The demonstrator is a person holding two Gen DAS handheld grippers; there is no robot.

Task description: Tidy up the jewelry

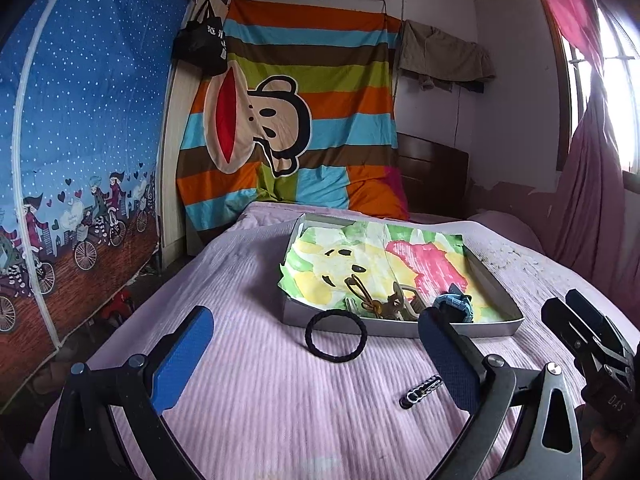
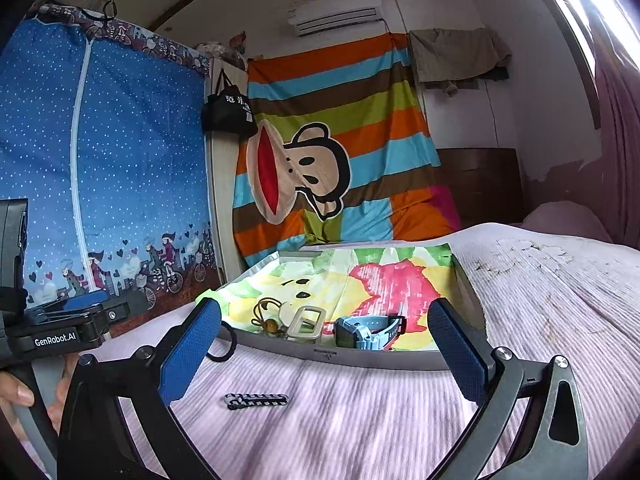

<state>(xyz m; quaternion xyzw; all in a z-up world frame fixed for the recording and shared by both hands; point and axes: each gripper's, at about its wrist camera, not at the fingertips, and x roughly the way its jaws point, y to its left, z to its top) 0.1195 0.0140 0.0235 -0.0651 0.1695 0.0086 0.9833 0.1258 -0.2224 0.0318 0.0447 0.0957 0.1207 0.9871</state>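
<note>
- The shallow grey tray [image 1: 404,330] lies on the bed [image 1: 248,400] just beyond both pairs of fingers; a crumpled paper [image 1: 376,256] painted in yellow, green and pink lines its floor.
- Along the tray's near wall, between the right gripper [image 2: 324,340] fingers, sit a blue watch [image 2: 370,332], a pale rectangular buckle-like piece [image 2: 306,322] to its left, and a brown-gold looped cord with beads [image 2: 266,316] further left.
- The left gripper [image 1: 316,344] has its blue-padded fingers wide apart with nothing in them; a black hair tie [image 1: 336,335] lies flat on the bed between them, just short of the tray wall and apart from both pads.
- The right gripper's fingers are likewise spread and bare.
- A small black-and-silver chain bracelet [image 2: 258,399] lies on the bed between the right fingers, nearer the left-hand one, and just inside the left gripper's right-hand finger.
- A person's hand [image 2: 24,396] grips the left tool's handle, left of the right fingers.
- Beyond the tray hangs a striped cartoon-monkey sheet [image 1: 288,120]; a blue dotted wardrobe [image 1: 80,140] stands to the left.
</note>
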